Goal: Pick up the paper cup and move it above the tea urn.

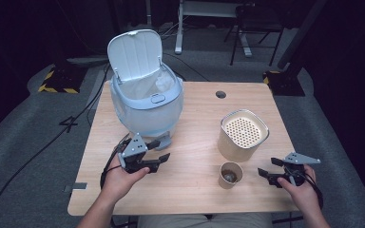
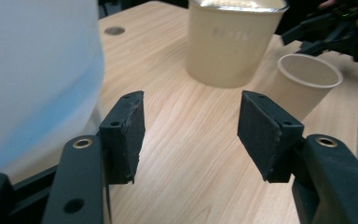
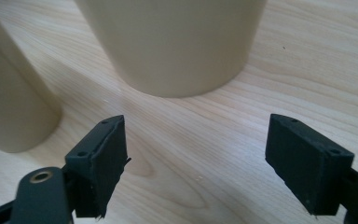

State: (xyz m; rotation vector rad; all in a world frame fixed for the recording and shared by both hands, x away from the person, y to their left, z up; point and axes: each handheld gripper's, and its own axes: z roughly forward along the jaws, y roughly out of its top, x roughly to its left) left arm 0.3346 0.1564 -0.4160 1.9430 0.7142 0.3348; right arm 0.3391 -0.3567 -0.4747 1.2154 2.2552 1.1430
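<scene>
On the wooden table (image 1: 190,194) stands a pale blue bin (image 1: 145,102) with its white lid (image 1: 135,52) up and a liner inside. A beige canister (image 1: 243,135) with a perforated top sits right of centre. In front of it is a small paper cup (image 1: 230,175) with something brown inside. My left gripper (image 1: 160,150) is open, just in front of the bin, pointing right. My right gripper (image 1: 267,167) is open too, right of the cup, pointing left. The left gripper view has open jaws (image 2: 191,135), the bin (image 2: 37,79), canister (image 2: 233,42) and cup (image 2: 307,79). The right gripper view has open jaws (image 3: 196,158), the canister (image 3: 177,46) and cup (image 3: 9,107).
A cable hole (image 1: 221,94) sits near the table's far edge. Bare wood lies between the bin and the canister. Grey floor with cables, a striped block (image 1: 59,80) and desk and chair legs (image 1: 237,33) lie beyond the table.
</scene>
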